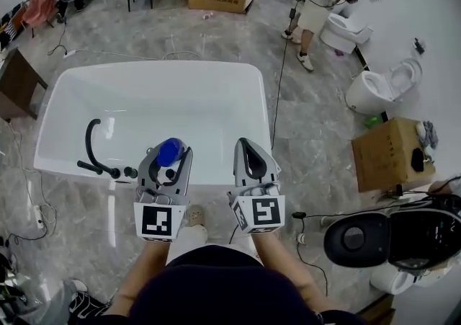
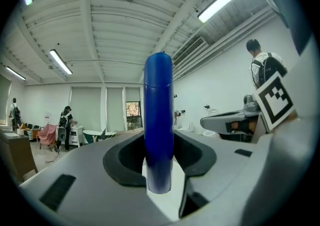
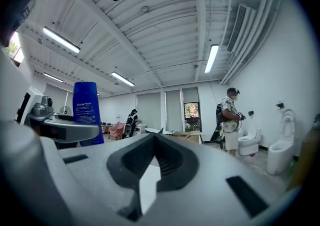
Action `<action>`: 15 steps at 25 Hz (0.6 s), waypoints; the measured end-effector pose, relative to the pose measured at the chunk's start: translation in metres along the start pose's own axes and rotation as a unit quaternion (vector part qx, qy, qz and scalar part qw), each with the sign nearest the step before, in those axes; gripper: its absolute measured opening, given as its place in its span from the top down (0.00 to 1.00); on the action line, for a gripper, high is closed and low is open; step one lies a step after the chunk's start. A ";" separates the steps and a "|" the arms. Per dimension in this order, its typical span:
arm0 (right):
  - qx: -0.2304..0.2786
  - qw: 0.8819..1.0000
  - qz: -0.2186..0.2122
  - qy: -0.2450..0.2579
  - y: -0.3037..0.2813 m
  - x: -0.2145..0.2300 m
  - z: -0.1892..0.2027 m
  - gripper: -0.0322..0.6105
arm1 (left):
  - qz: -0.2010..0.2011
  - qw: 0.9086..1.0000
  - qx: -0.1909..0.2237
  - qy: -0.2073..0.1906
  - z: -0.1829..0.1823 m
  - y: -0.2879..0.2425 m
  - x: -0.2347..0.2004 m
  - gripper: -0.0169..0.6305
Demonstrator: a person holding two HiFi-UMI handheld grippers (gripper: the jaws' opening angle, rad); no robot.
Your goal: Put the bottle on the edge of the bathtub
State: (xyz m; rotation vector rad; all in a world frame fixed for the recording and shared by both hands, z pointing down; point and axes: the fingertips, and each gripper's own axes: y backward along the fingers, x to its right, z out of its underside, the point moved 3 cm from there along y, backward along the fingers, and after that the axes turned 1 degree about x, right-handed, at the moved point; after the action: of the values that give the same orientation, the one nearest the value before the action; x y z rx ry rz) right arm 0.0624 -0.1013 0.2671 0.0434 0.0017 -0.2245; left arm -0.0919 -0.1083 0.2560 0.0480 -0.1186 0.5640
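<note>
While left gripper [image 1: 170, 153] clamps blue bottle [image 2: 158, 120] upright between jaws, right gripper [image 1: 243, 145] closed, empty.

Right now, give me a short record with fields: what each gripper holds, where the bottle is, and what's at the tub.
left gripper: shut on the blue bottle, which stands upright
right gripper: shut, nothing between its jaws
bottle place: held over the near side of the white bathtub, not set down
faucet: black, at the tub's near left rim
task state: bottle not yet on the edge
</note>
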 end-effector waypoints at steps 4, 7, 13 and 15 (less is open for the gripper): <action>0.000 1.000 0.022 -0.004 -0.032 0.006 0.006 0.95 | 0.026 1.000 -0.001 -0.001 0.006 -0.032 -0.016 0.73; -0.007 1.000 0.027 -0.007 -0.053 0.020 0.010 0.95 | 0.037 0.999 -0.007 -0.004 0.009 -0.061 -0.020 0.73; -0.019 1.000 0.024 -0.007 -0.077 0.036 0.016 0.95 | 0.046 0.999 -0.020 0.004 0.017 -0.092 -0.021 0.73; -0.020 1.000 0.018 -0.006 -0.083 0.034 0.017 0.95 | 0.043 0.999 -0.022 0.008 0.020 -0.093 -0.027 0.73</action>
State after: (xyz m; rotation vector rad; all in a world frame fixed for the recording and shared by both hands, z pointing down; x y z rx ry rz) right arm 0.0765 -0.1906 0.2803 0.0016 -0.0062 -0.1884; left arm -0.0664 -0.2029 0.2713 -0.0034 -0.1182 0.6482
